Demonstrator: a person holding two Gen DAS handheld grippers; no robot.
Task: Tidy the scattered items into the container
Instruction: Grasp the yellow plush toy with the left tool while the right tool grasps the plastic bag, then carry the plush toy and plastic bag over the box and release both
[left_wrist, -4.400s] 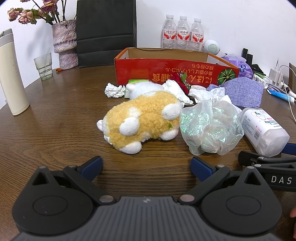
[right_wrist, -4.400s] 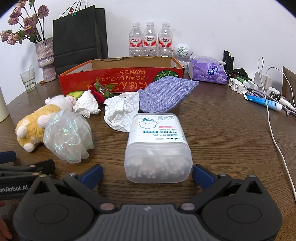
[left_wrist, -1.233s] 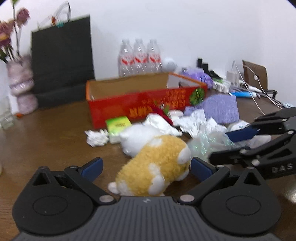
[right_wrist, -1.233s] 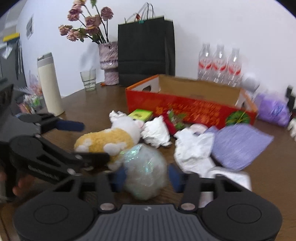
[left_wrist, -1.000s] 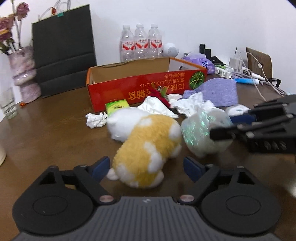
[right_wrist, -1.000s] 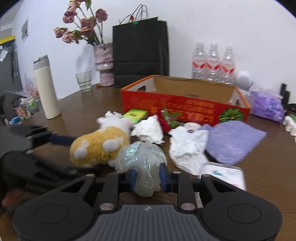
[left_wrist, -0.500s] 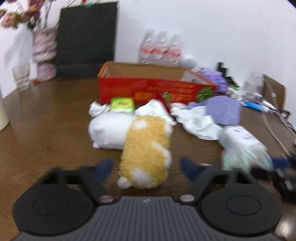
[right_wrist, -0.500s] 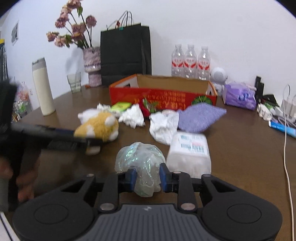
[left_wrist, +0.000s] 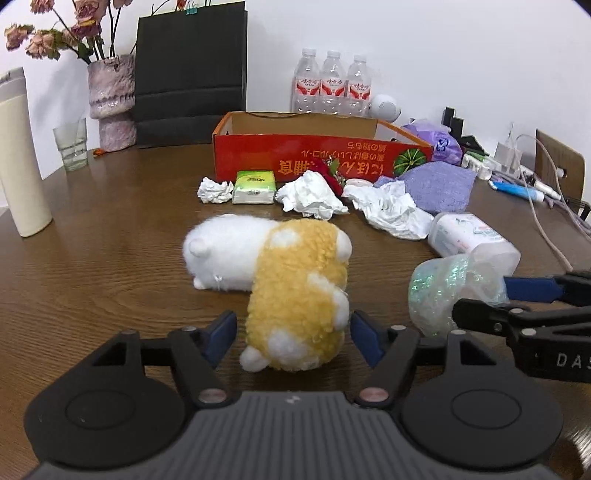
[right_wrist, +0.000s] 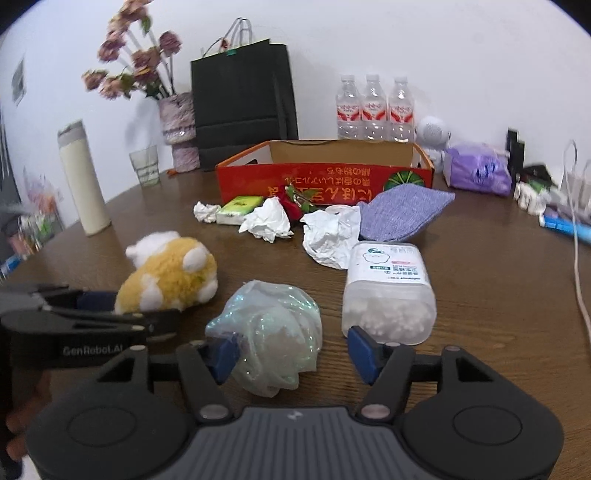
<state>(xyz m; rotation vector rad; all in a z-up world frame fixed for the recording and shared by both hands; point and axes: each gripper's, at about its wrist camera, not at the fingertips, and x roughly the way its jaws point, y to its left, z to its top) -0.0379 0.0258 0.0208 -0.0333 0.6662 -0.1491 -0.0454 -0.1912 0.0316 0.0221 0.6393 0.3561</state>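
A yellow and white plush toy (left_wrist: 291, 280) lies on the wooden table, its rear end between the fingers of my left gripper (left_wrist: 293, 330), which is open around it; it also shows in the right wrist view (right_wrist: 170, 273). A crumpled iridescent plastic bag (right_wrist: 269, 332) lies between the fingers of my right gripper (right_wrist: 293, 354), which is open, the left pad touching the bag. The bag also shows in the left wrist view (left_wrist: 443, 288). The red cardboard box (left_wrist: 321, 155) stands open at the back.
Crumpled tissues (left_wrist: 314, 194), a green tissue pack (left_wrist: 255, 186), a red flower (right_wrist: 291, 203), a purple pouch (right_wrist: 402, 210) and a cotton swab tub (right_wrist: 388, 291) lie before the box. A thermos (left_wrist: 18, 158), glass (left_wrist: 72, 144), vase (left_wrist: 112, 96), black bag, bottles and cables ring the table.
My right gripper has opened, releasing the plastic bag it was shut on. My left gripper's fingers have come in narrower around the plush toy's rear.
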